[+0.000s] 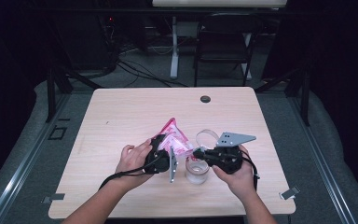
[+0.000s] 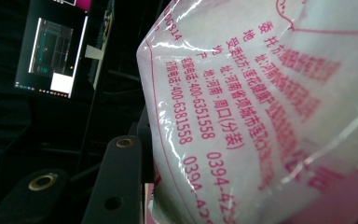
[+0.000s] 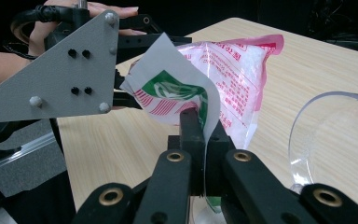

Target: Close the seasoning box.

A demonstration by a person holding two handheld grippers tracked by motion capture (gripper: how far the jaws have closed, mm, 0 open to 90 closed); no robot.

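Observation:
A pink and white plastic bag (image 1: 172,136) of white grains is held up over the middle of the table. My left gripper (image 1: 164,157) is shut on its body from the left. In the left gripper view the bag (image 2: 242,116) presses against one black finger (image 2: 116,186) and hides the other. My right gripper (image 1: 196,152) is shut on the bag's folded corner. In the right gripper view its jaws (image 3: 204,126) pinch that white, green-printed flap (image 3: 168,88). A clear jar (image 1: 197,171) stands just under the right gripper, with its clear lid (image 1: 206,135) tipped back.
The wooden table (image 1: 121,112) has a black grommet (image 1: 205,99) near its far edge and metal clips (image 1: 289,192) at the front corners. A folding chair (image 1: 223,42) stands beyond it. The jar's clear lid (image 3: 326,135) curves up at the right of the right gripper view.

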